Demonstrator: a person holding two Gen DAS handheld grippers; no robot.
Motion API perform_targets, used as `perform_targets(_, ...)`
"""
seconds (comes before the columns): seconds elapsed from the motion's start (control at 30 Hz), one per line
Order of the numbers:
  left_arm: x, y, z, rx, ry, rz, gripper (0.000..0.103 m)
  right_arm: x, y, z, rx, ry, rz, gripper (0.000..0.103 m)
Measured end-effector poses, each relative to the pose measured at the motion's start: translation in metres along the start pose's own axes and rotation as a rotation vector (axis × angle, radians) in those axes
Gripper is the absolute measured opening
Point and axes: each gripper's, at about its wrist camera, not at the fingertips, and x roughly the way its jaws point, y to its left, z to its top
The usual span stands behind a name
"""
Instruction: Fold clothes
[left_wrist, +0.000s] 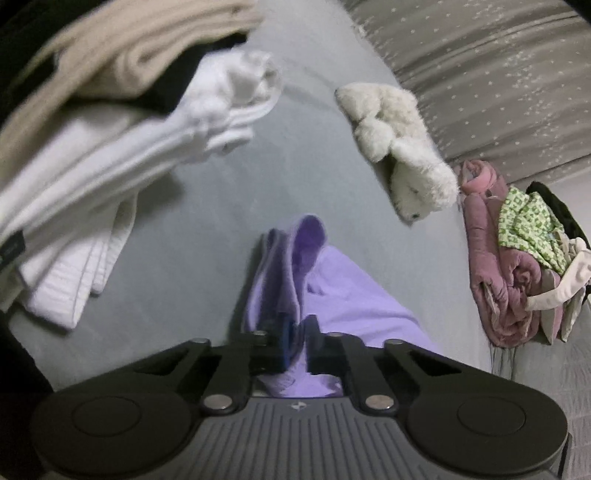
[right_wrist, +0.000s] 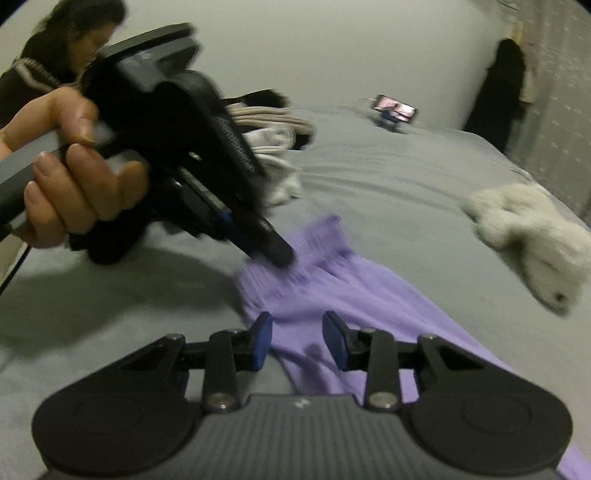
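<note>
Purple trousers (right_wrist: 332, 295) lie on the bed (right_wrist: 388, 177) under both grippers: your left gripper (left_wrist: 297, 343) pinches the waistband, your right gripper (right_wrist: 297, 339) hangs part-open and empty just above; pinch one layer cleanly before lifting.

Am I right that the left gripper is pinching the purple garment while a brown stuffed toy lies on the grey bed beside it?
Not quite: the stuffed toy is white, not brown, as the left wrist view shows. The rest holds: the left gripper is pinching the purple garment, and the toy lies on the grey bed beside it.
</note>
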Motion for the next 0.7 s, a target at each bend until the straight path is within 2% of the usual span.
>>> perform_targets(0.13, -0.007, 0.013, 0.007, -0.061, -0.003, -0.010, 0.004, 0.017, 0.018, 0.009, -0.030, 0.001, 0.033, 0.027)
perform_targets(0.33, -0.007, 0.016, 0.009, -0.060, 0.018, -0.047, 0.004, 0.017, 0.024, 0.013, -0.038, -0.019, 0.035, 0.025)
perform_targets(0.43, -0.009, 0.017, 0.008, -0.057, 0.022, -0.078, 0.004, 0.008, 0.006, 0.015, 0.030, -0.031, 0.028, 0.026)
perform_targets(0.6, -0.013, 0.017, -0.001, 0.009, 0.005, -0.071, 0.005, 0.002, -0.034, 0.028, 0.153, -0.058, 0.014, 0.026)
perform_targets(0.63, -0.013, 0.015, -0.002, 0.036, -0.001, -0.069, 0.007, 0.005, -0.041, 0.032, 0.165, -0.052, 0.023, 0.026)
perform_targets(0.7, -0.013, 0.014, -0.002, 0.068, -0.005, -0.068, 0.009, 0.020, -0.045, 0.041, 0.097, -0.014, 0.032, 0.026)
